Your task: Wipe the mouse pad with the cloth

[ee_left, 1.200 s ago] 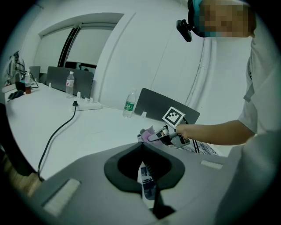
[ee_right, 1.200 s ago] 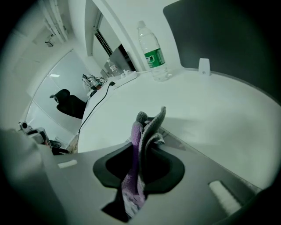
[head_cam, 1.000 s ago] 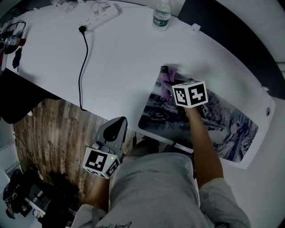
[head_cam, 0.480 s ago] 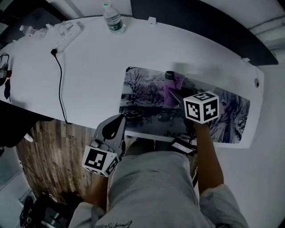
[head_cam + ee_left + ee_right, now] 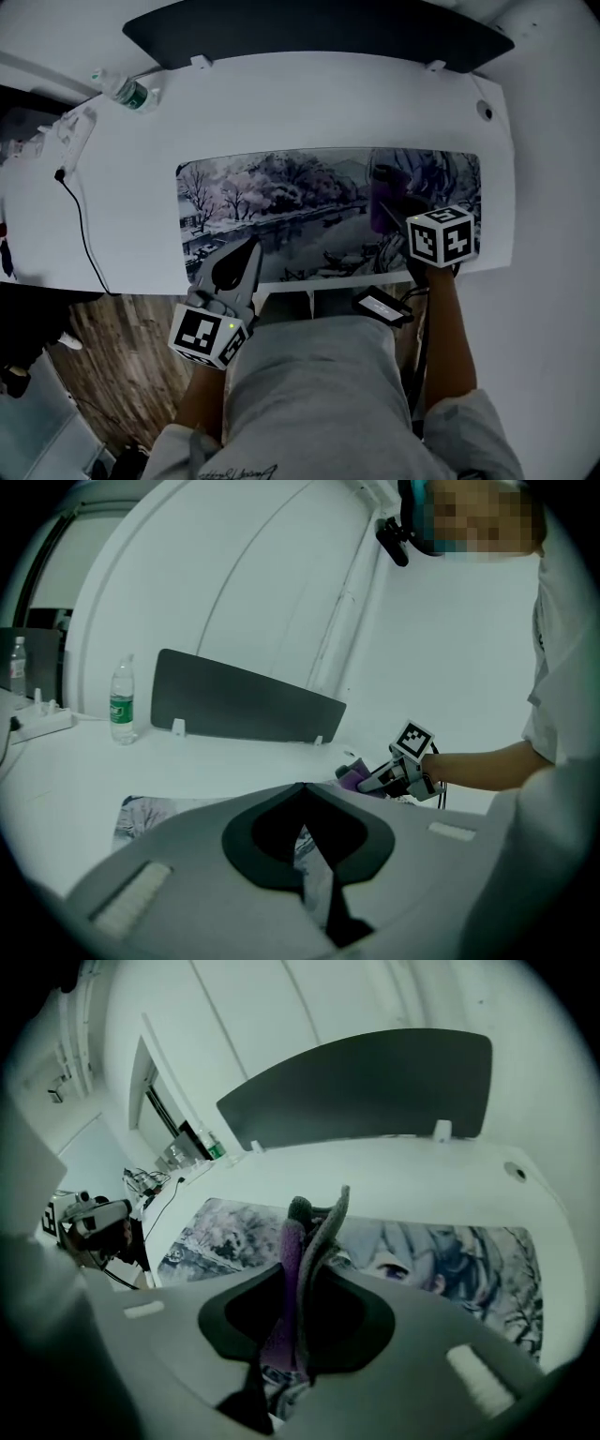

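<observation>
Your right gripper (image 5: 390, 214) pinches the purple cloth (image 5: 382, 191) over the mouse pad (image 5: 272, 192); your left gripper (image 5: 247, 251) hangs with jaws together, empty.

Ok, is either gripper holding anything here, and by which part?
The right gripper is shut on the purple cloth, pinching a bunched fold whose end sticks out past the tips. The left gripper is shut on nothing.
</observation>
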`<action>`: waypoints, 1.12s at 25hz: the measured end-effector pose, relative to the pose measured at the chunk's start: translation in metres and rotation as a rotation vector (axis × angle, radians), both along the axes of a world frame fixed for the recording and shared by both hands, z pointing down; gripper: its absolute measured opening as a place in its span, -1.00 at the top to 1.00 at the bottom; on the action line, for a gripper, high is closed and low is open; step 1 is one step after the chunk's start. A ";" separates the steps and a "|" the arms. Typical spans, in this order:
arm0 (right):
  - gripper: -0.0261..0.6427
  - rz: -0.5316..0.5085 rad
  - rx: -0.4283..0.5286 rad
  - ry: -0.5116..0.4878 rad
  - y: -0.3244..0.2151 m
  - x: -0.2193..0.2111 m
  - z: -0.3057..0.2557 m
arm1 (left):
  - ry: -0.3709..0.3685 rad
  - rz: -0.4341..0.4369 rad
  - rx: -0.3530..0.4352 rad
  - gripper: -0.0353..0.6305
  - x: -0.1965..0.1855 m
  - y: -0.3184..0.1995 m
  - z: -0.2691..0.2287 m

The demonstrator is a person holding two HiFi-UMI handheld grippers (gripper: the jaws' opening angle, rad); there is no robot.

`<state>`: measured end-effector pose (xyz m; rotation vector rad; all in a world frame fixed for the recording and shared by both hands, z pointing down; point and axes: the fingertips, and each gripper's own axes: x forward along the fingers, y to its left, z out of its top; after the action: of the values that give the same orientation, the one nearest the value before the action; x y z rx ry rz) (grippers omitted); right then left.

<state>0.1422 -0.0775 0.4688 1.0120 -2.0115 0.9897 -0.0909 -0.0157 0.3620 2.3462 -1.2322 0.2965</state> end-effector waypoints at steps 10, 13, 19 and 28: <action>0.66 0.197 -0.039 0.126 0.021 0.211 0.013 | 0.006 0.097 0.002 0.84 0.123 -0.014 -0.003; 0.66 0.238 -0.057 0.172 0.024 0.264 0.024 | -0.005 0.102 0.003 0.84 0.144 -0.019 0.002; 0.66 0.243 -0.101 0.272 0.017 0.327 0.045 | -0.037 0.087 -0.026 0.83 0.172 -0.025 0.005; 0.66 0.227 -0.158 0.256 0.015 0.325 0.069 | -0.061 0.033 -0.036 0.84 0.174 -0.018 0.005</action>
<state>0.4670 -0.0623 0.5379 1.2316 -1.6113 1.0592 0.0828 -0.0335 0.3671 2.3439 -1.2076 0.4012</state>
